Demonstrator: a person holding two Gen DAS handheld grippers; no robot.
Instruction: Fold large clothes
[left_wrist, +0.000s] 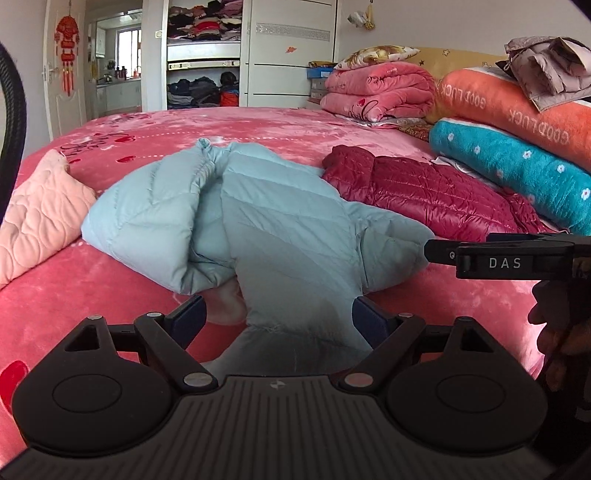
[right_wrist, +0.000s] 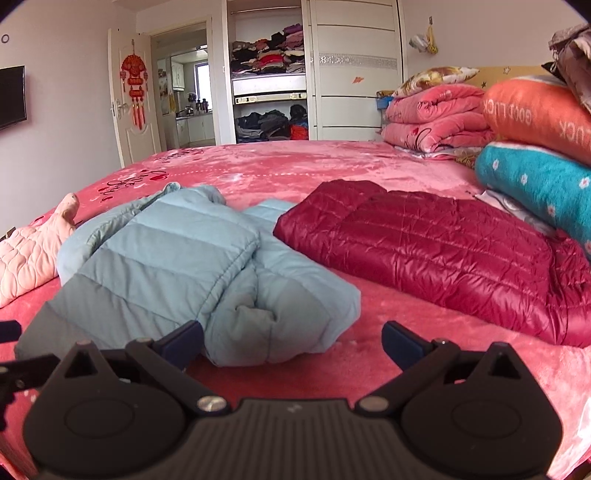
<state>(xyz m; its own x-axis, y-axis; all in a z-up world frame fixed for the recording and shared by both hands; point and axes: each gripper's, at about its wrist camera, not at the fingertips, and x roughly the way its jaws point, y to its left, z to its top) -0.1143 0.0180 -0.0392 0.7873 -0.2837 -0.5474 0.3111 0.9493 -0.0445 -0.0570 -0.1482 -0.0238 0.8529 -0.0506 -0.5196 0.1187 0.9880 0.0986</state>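
A light blue puffer jacket (left_wrist: 258, 221) lies crumpled on the pink bed cover, with a sleeve or hem running toward the camera. My left gripper (left_wrist: 279, 319) is open, its blue-padded fingers (left_wrist: 188, 317) wide apart on either side of that near part of the jacket, not pinching it. My right gripper (right_wrist: 291, 341) is open too, low over the bed; the jacket's (right_wrist: 166, 266) near corner bulges between its fingers close to the left pad (right_wrist: 183, 341). The right gripper (left_wrist: 498, 254) also shows from the side at the jacket's right edge.
A dark red quilted jacket (right_wrist: 436, 251) lies flat to the right. A pink quilted garment (left_wrist: 37, 218) sits at the left. Folded pink blankets (left_wrist: 380, 92) and orange and teal rolled blankets (left_wrist: 517, 147) are piled at the back right. A hand (left_wrist: 554, 332) holds the right gripper.
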